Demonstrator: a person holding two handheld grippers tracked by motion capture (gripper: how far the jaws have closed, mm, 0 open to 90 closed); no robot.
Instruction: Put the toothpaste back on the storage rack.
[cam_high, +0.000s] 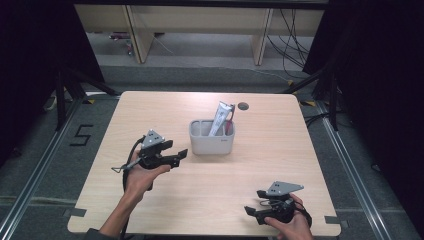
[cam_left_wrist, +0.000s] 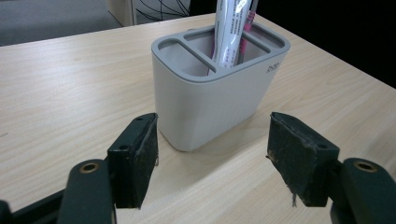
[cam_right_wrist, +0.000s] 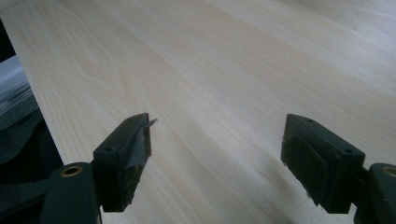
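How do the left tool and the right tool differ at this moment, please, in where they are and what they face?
The left tool is up beside the grey holder and points at it; the right tool is near the table's front edge, away from the holder. In its own view the left tool faces the holder, which has a tube standing inside; the right tool faces bare wood. Both have open jaws with nothing between them.

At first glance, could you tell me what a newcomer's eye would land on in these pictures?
Mid-table stands a grey holder with a white tube and a pink-handled toothbrush upright in one compartment. The left gripper points at it, open and empty. The right gripper rests open near the table's front edge.
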